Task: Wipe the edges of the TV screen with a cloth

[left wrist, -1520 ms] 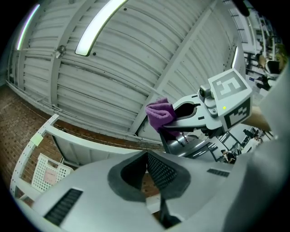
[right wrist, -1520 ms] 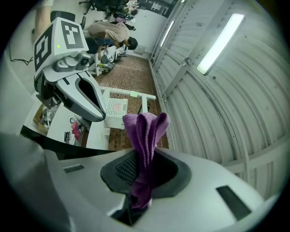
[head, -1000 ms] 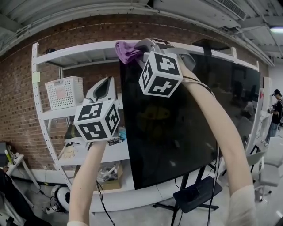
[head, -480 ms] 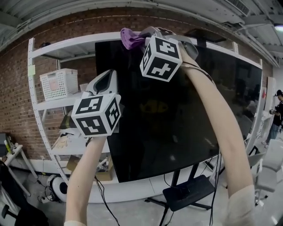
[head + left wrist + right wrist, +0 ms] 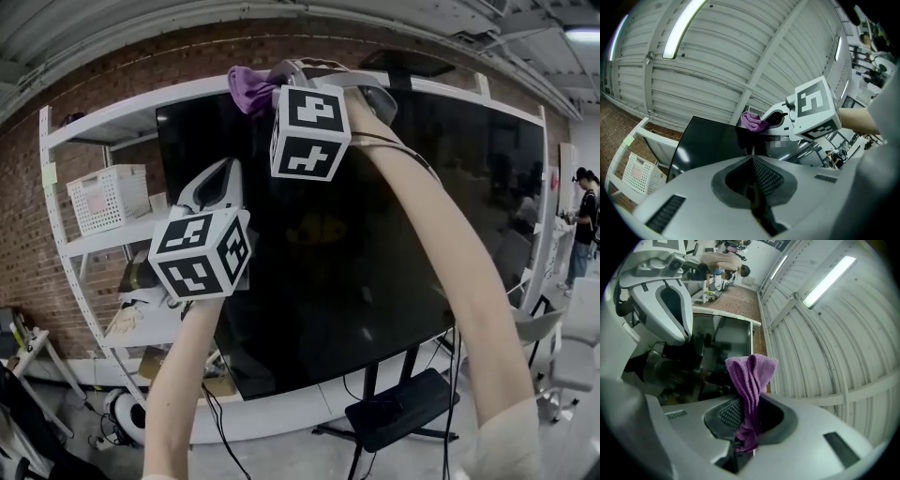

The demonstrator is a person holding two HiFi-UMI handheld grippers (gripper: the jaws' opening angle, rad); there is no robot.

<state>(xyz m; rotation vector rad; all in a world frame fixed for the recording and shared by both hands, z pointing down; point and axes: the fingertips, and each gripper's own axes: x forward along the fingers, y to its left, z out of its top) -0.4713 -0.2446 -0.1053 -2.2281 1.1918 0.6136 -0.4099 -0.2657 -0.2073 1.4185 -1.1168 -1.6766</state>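
Clamping the cloth [image 5: 247,90] at the TV [image 5: 375,244]'s 11 o'clock edge for wiping, right hand-held gripper [image 5: 746,427] — left hand-held gripper [image 5: 753,190] closed, empty.

No legible txt or labels.

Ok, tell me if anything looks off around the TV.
Nothing stands out. The TV shows no cracks that I can make out, and the cloth sits clamped in the right gripper at its top edge. The left gripper is shut, empty.
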